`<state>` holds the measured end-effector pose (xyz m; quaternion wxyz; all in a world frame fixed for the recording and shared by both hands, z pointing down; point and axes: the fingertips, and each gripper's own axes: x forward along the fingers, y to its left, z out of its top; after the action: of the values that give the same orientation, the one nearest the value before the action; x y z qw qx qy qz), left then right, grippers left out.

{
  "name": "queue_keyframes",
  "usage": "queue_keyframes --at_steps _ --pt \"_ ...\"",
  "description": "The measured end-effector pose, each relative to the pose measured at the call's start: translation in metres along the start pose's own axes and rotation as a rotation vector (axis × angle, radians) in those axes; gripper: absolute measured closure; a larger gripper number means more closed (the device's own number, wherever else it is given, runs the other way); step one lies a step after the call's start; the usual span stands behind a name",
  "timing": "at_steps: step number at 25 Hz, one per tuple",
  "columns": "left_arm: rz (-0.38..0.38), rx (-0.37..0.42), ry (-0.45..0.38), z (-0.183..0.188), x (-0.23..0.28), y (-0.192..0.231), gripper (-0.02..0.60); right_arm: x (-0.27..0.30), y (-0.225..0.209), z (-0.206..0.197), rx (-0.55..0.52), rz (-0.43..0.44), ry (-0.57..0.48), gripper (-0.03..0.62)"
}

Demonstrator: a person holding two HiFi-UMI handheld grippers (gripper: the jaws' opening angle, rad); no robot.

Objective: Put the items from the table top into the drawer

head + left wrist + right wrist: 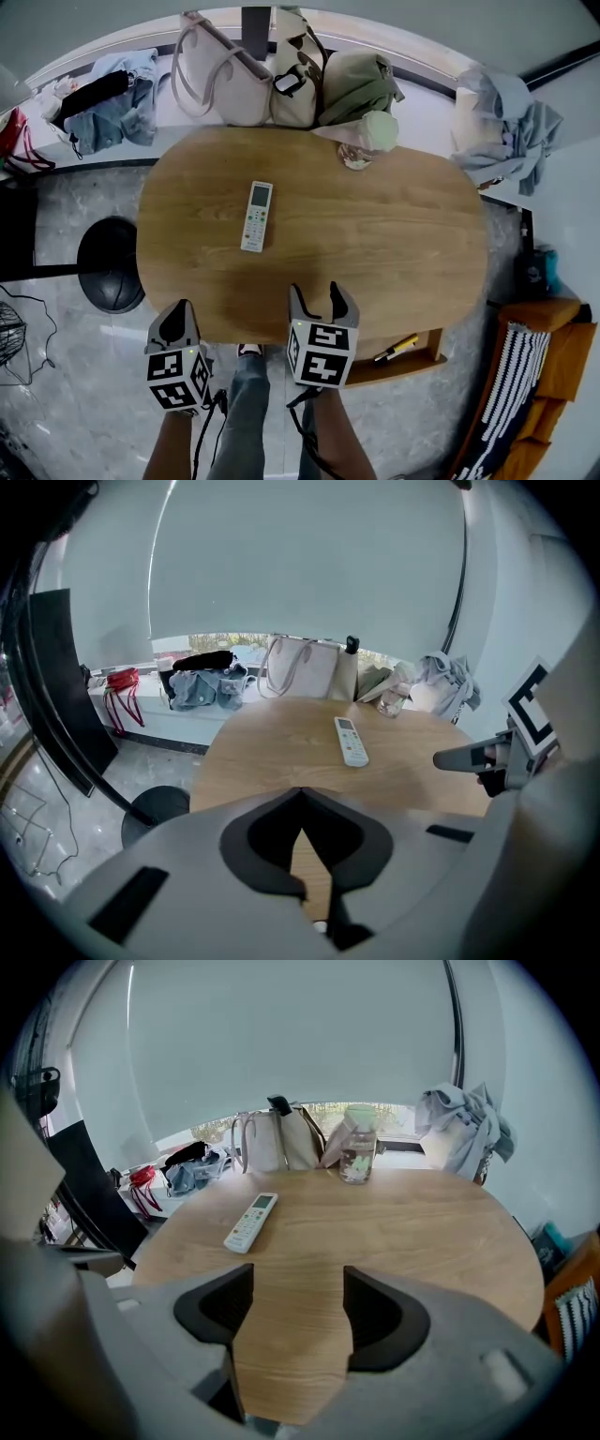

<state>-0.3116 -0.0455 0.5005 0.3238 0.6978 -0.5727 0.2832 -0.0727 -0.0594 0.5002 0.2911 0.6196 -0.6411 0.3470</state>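
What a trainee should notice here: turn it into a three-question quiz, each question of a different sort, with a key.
1. Multiple choice: what lies flat near the middle of the wooden table? A) a remote control B) scissors C) a book
2. True or false: the right gripper is clamped on the remote control.
3. Fill in: the jaws of the left gripper are ___ (apart / together).
Key: 1 A. 2 False: its jaws stand apart with nothing between them, at the table's near edge. 3 Together.
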Motion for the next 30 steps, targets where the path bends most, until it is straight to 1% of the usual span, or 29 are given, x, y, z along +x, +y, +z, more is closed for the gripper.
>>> queue_keyframes --at_steps 7,15,22,26,30 --pt "0.023 -0.025 0.001 0.011 0.003 0.025 0.589 0.024 0.036 0.012 0.006 0.035 0.006 0.309" --pt "0.04 -0.033 0.015 0.016 0.007 0.04 0.589 0.055 0.068 0.019 0.022 0.071 0.009 0.31" --pt "0.052 -0.06 0.022 0.023 0.01 0.051 0.589 0.07 0.084 0.024 0.061 0.092 0.021 0.31" --pt "0.062 -0.067 0.012 0.033 0.015 0.058 0.589 0.08 0.084 0.029 0.059 0.083 0.021 0.31" --pt "0.071 -0.072 0.004 0.037 0.021 0.065 0.589 0.09 0.092 0.04 0.061 0.095 0.014 0.31"
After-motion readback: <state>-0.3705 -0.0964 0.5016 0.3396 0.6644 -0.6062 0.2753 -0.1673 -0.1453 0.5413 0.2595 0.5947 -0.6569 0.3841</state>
